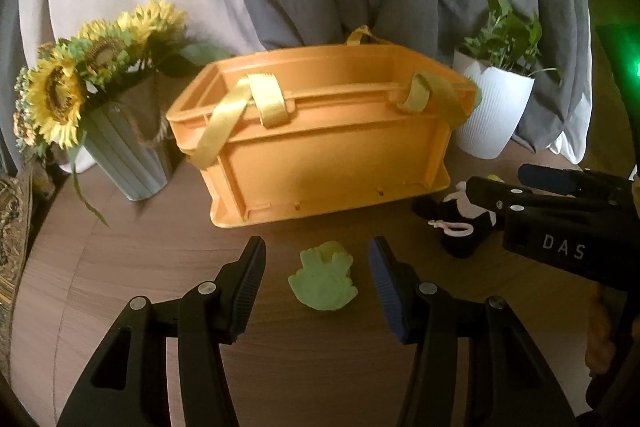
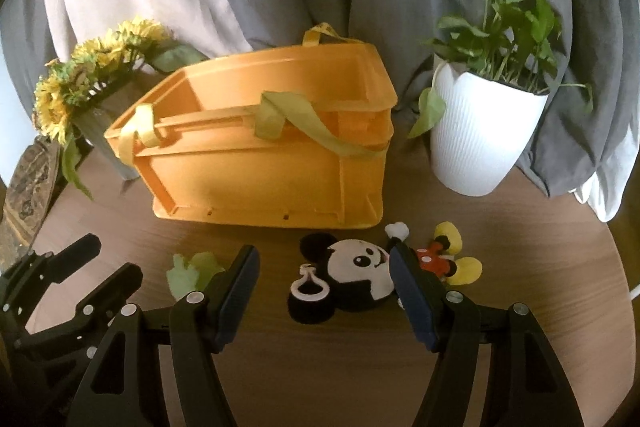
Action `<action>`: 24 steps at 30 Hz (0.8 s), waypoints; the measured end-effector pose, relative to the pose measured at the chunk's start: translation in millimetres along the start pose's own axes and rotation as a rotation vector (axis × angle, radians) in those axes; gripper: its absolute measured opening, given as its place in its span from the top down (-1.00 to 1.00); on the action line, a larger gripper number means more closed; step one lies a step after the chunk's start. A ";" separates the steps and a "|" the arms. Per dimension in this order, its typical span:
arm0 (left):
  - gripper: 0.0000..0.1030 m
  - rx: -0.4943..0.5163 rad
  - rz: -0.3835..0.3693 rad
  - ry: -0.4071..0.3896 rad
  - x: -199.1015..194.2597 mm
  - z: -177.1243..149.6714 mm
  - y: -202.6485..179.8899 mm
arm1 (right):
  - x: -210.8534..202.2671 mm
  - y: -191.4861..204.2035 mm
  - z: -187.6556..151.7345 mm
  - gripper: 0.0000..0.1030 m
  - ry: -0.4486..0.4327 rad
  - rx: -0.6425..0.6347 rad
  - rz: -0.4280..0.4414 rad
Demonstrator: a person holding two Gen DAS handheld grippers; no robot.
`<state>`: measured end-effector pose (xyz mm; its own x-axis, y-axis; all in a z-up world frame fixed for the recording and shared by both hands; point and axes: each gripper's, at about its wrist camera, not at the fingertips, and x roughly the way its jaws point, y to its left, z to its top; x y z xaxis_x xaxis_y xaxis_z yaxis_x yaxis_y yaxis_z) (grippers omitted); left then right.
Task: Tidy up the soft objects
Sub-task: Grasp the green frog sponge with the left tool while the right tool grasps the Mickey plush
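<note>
With both sets of fingers apart, the left gripper (image 1: pixel 316 283) should straddle the green toy (image 1: pixel 323 282) on the counter (image 1: pixel 160 267) before the orange bin (image 1: pixel 320 143), the right gripper (image 2: pixel 324 291) the mouse plush (image 2: pixel 352 279).

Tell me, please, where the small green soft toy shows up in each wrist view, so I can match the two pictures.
Left wrist: green soft toy lies bottom centre on the table, between the open left gripper's fingers.
Right wrist: it lies lower left, partly hidden by the right gripper's left finger.
Shared landmark: the orange crate just behind it.
</note>
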<state>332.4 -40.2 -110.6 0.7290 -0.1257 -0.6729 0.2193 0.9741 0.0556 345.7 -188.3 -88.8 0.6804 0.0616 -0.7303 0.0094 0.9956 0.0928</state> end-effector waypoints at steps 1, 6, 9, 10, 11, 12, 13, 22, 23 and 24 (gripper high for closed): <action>-0.02 0.001 -0.001 0.006 3.1 0.0 -0.3 | 2.0 -0.3 0.0 -0.33 0.002 0.000 -0.004; -0.02 0.001 -0.006 0.034 16.2 -0.7 -1.3 | 15.2 -5.5 0.9 -0.33 0.023 0.012 -0.018; -0.02 0.004 -0.013 0.046 22.2 -1.2 -3.8 | 19.0 -8.4 0.0 -0.33 0.026 0.020 -0.029; -0.02 0.004 -0.016 0.051 24.3 -1.7 -4.7 | 19.3 -9.2 -0.5 -0.33 0.024 0.022 -0.036; -0.02 0.005 -0.017 0.055 26.0 -2.2 -5.2 | 19.0 -10.5 -1.3 -0.33 0.019 0.027 -0.047; -0.02 0.005 -0.018 0.058 28.0 -2.6 -5.6 | 18.5 -11.9 -1.9 -0.33 0.014 0.031 -0.053; -0.02 0.006 -0.021 0.062 30.1 -3.2 -6.4 | 18.0 -13.8 -2.6 -0.33 0.011 0.038 -0.059; -0.02 0.002 -0.015 0.081 40.3 -3.9 -4.0 | 25.7 -18.5 -5.2 -0.33 0.018 0.046 -0.069; -0.02 0.001 -0.012 0.082 41.6 -4.0 -3.7 | 27.8 -18.0 -5.2 -0.33 0.023 0.046 -0.067; -0.02 0.001 -0.012 0.084 42.7 -3.8 -2.9 | 30.2 -17.9 -4.8 -0.33 0.028 0.045 -0.065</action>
<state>360.5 -47.6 -142.3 0.6692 -0.1207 -0.7332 0.2279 0.9725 0.0480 362.5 -203.9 -115.7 0.6564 -0.0002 -0.7544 0.0859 0.9935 0.0744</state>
